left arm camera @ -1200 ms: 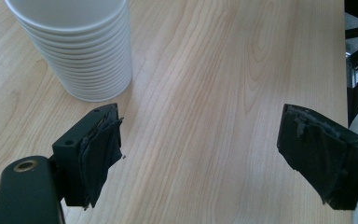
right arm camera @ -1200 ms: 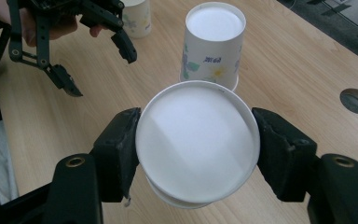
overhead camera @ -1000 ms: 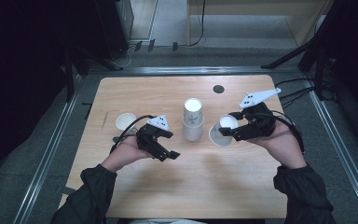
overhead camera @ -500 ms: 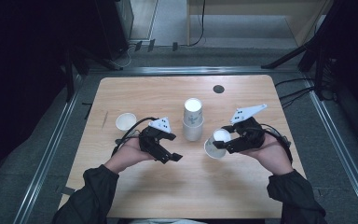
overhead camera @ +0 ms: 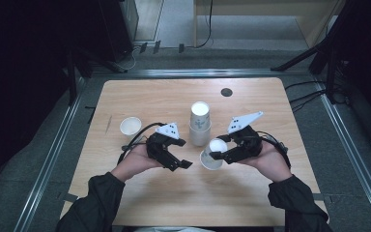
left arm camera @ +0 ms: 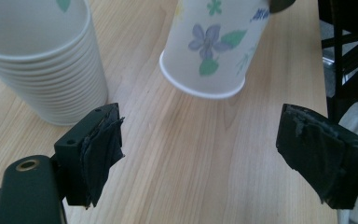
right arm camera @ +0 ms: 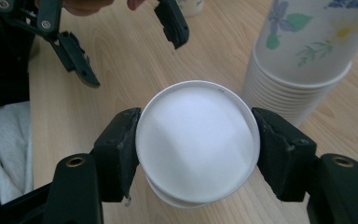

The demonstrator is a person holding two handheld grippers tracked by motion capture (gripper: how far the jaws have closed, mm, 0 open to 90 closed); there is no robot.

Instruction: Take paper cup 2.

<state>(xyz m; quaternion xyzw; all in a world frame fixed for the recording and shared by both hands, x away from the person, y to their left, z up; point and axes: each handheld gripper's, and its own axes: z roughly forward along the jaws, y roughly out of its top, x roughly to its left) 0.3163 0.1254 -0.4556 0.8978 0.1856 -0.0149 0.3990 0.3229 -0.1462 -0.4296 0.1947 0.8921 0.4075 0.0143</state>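
Note:
A white paper cup (overhead camera: 211,161) with a flower print hangs upside down and tilted just above the wooden table (overhead camera: 164,96). My right gripper (overhead camera: 216,148) is shut on it; in the right gripper view the pads of the right gripper (right arm camera: 196,140) press both sides of the cup's base (right arm camera: 196,135). The cup (left arm camera: 212,44) faces my left gripper (left arm camera: 200,121), which stands open and holds nothing. That left gripper (overhead camera: 185,153) is just left of the cup, and the right gripper view shows the left gripper (right arm camera: 135,63) beyond the cup. A tall stack of cups (overhead camera: 200,123) stands behind, mouth down.
A single upright cup (overhead camera: 131,126) sits at the left of the table. A small black disc (overhead camera: 226,92) lies near the far edge. The stack (left arm camera: 42,60) is close to my left jaw, and the same stack (right arm camera: 307,51) is beside my right jaw.
My right gripper has carried the cup away from the stack, leftward and toward the person, close to the left gripper. The left gripper has barely moved.

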